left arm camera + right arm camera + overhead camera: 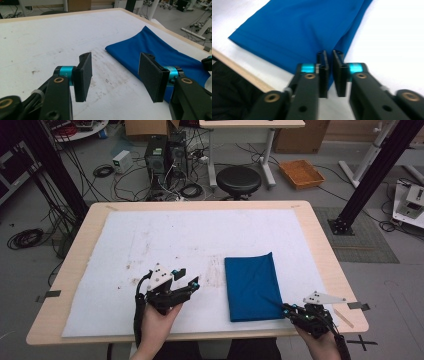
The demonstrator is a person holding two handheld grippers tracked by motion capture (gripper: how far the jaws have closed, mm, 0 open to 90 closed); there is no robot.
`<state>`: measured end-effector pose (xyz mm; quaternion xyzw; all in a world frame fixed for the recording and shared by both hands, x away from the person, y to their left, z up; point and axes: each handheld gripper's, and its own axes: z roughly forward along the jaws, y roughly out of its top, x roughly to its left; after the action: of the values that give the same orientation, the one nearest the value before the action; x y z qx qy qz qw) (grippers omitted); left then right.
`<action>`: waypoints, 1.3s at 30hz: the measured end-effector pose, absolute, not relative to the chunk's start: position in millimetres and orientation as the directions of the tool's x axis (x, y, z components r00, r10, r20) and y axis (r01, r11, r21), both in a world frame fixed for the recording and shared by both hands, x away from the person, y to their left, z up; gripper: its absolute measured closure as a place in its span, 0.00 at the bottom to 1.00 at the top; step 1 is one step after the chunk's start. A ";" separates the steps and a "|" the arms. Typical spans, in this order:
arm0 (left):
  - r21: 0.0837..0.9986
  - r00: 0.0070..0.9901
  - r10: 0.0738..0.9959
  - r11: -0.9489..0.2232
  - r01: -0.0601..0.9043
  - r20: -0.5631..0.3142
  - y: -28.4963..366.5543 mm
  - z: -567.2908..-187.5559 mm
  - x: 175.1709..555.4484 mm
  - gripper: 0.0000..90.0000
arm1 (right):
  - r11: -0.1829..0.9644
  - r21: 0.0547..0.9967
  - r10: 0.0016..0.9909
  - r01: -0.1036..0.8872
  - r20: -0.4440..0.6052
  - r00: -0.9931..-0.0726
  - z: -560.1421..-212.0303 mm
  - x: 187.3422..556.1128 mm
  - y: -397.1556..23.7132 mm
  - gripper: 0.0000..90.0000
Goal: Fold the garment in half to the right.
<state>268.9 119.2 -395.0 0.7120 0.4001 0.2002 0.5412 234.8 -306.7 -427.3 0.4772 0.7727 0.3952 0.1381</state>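
Right gripper (pixel 330 72) is pinching the folded blue cloth's (pixel 251 287) near corner, left gripper (pixel 115 75) wide open; guessing another fold's next.

Even, bright indoor light, soft shadows; right gripper view blurred throughout
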 end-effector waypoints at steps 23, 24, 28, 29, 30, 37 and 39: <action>0.934 0.555 0.823 -0.096 0.344 -0.120 157.6 -400.1 279.9 0.41 | 0.217 0.759 0.918 0.614 0.056 -0.394 -421.0 387.8 -277.2 0.99; 0.934 0.551 0.825 -0.093 0.346 -0.122 158.9 -400.2 280.2 0.41 | 0.214 0.758 0.920 0.616 0.055 -0.387 -422.5 387.3 -278.0 1.00; 0.933 0.544 0.831 -0.091 0.348 -0.122 161.8 -399.8 281.6 0.41 | 0.195 0.759 0.932 0.621 0.054 -0.359 -428.5 386.2 -285.4 1.00; 0.933 0.544 0.830 -0.092 0.349 -0.121 162.0 -399.7 281.9 0.41 | 0.195 0.759 0.932 0.621 0.054 -0.359 -428.5 386.2 -285.4 1.00; 0.934 0.547 0.828 -0.092 0.346 -0.121 162.0 -399.7 282.4 0.41 | 0.194 0.761 0.932 0.619 0.053 -0.358 -429.1 386.2 -286.6 1.00; 0.932 0.565 0.817 -0.107 0.346 -0.116 168.1 -398.2 290.2 0.38 | 0.151 0.816 0.927 0.558 0.078 -0.366 -420.6 380.2 -296.0 0.73; 0.934 0.571 0.814 -0.119 0.338 -0.103 170.6 -395.4 294.3 0.38 | 0.146 0.828 0.923 0.541 0.082 -0.375 -415.0 375.6 -297.2 0.66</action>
<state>294.3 170.6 -395.4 0.7129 0.4039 0.2262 0.5267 375.6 -297.2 -415.0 0.5083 0.7205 0.4104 0.2328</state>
